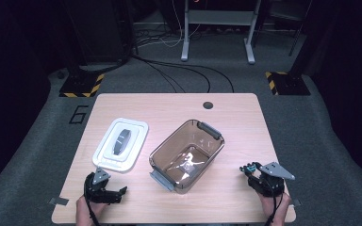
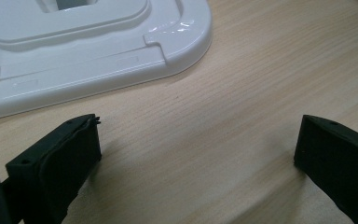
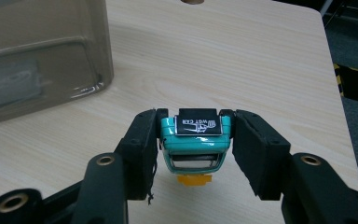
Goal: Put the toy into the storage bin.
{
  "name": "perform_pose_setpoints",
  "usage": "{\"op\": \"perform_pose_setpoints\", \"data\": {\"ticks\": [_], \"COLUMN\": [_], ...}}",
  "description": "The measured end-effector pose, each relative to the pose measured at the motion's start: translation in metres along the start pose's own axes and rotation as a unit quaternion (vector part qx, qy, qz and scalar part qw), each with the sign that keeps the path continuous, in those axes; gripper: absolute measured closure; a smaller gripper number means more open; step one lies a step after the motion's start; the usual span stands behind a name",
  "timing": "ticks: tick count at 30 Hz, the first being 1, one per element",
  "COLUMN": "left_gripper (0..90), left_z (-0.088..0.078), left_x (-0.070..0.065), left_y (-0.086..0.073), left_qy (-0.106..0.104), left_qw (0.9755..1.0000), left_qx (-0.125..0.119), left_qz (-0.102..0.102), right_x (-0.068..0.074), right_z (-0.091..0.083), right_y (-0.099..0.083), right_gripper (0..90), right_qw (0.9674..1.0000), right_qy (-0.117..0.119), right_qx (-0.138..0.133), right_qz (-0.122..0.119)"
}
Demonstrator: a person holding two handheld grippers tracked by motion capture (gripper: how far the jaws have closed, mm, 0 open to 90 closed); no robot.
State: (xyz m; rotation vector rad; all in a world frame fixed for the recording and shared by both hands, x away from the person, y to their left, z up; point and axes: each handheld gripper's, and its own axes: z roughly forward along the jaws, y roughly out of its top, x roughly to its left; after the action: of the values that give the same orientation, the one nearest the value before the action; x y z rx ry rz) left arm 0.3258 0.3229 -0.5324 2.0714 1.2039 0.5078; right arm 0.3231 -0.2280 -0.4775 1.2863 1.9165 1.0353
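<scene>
The right gripper squeezes a little teal toy car, at four o'clock from the clear box. The left gripper is wide open, holding nothing.

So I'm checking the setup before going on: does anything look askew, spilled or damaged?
Nothing stands out. The clear container sits open and upright at an angle on the table, its white lid flat beside it. The right gripper holds a small teal toy car squarely; the left gripper is open.
</scene>
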Motion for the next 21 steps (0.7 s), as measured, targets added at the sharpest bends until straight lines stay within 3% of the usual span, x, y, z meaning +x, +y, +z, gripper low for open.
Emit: {"op": "perform_pose_setpoints", "data": {"ticks": [21], "left_gripper": [0.1], "left_z": [0.000], "left_x": [0.000], "left_y": [0.001], "left_qy": [0.001], "left_qw": [1.0000], "left_qx": [0.004], "left_qz": [0.001], "right_x": [0.000], "right_z": [0.005], "right_y": [0.047], "right_gripper": [50.1], "right_qw": [0.9994], "right_qy": [0.024], "right_qx": [-0.018], "right_qz": [-0.019]}}
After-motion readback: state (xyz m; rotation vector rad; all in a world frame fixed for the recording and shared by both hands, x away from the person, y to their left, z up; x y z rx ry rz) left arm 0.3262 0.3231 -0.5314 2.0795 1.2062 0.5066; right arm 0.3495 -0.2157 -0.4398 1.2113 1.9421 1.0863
